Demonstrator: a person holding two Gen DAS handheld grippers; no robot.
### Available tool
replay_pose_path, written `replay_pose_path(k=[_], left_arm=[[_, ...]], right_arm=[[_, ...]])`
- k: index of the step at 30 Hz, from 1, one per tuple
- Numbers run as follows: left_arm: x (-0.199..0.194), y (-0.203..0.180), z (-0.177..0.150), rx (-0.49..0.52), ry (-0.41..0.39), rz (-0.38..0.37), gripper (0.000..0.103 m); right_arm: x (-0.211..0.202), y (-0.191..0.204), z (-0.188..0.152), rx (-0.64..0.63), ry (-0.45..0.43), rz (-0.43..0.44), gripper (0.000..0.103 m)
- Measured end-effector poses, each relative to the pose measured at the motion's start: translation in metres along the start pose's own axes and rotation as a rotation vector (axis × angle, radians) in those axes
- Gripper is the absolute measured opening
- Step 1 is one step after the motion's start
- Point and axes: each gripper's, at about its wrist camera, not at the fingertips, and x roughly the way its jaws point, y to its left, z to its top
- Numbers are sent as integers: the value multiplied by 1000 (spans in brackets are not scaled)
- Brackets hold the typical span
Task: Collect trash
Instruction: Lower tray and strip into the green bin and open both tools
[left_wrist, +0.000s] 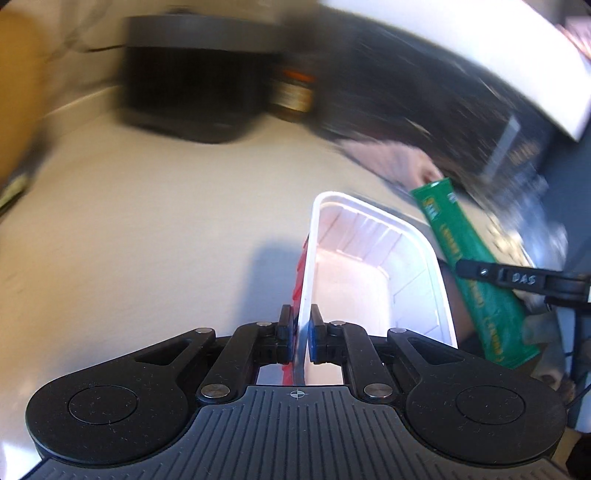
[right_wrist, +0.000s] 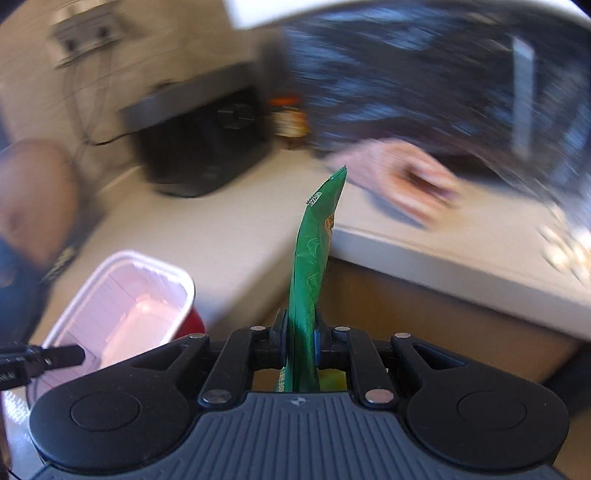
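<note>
Counter (left_wrist: 147, 221), pale, ahead of the gripper. Black appliance (left_wrist: 192, 85) at far left. Beside it, possibly a jar (left_wrist: 295, 96), orange-labelled; blurred.

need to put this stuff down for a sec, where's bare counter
Bare counter lies left of the white tub, in front of the black appliance. It is crowded to the right: the green wrapper, a dark bag and a pink packet sit near the edge.

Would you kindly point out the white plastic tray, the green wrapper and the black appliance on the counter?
white plastic tray (left_wrist: 373, 273): left wrist view, inner floor.
green wrapper (right_wrist: 312, 258): right wrist view, middle of its upright body.
black appliance (left_wrist: 192, 85): left wrist view, front face, blurred.
</note>
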Motion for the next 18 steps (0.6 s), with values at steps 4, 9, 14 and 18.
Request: replay_pose_path(k=[4,9,14,18], left_arm=[[46,-43,6,142,95,-67,11],[100,-89,-3,260,220,-97,12],[165,-104,-14,244,358,-90,20],[190,-101,-13,210,408,-104,22]], right_arm=[[2,-53,-28,131,32,-99,12],[3,-106,-68,246,72,-226,12],[7,-146,-107,353,145,-295,12],[20,-160,-123,402,210,-315,12]])
